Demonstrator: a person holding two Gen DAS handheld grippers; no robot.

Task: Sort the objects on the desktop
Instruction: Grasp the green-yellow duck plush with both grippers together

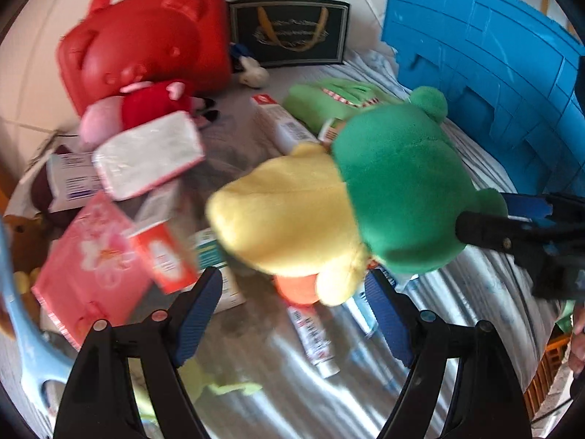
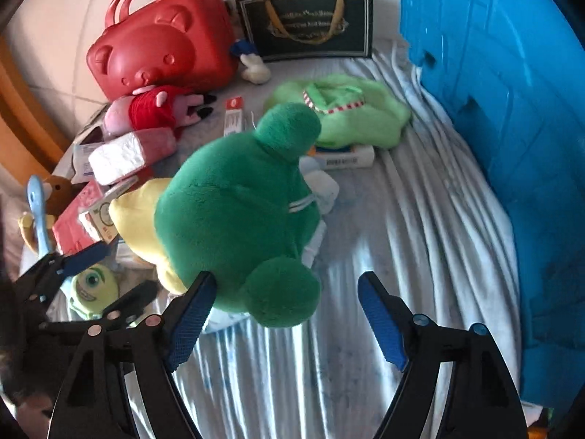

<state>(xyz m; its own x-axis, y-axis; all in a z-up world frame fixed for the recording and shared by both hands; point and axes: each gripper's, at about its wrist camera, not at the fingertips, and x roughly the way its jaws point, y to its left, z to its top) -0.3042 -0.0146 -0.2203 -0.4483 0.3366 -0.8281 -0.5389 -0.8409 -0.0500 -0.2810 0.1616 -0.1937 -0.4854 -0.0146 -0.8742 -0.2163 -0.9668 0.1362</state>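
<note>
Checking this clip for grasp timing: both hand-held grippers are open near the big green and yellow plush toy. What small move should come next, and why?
Probably ease the right hand-held gripper a little further forward, so the green and yellow plush toy's round green foot lies fully between its pads, then close. Its jaws are open and the foot sits just ahead of them; the left hand-held gripper is also open, holding nothing.

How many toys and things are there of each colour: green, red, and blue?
Green: 3 (big plush, light green plush, one-eyed monster)
Red: 2 (bear case, red-dressed pig plush)
Blue: 1 (crate)
Total: 6
</note>
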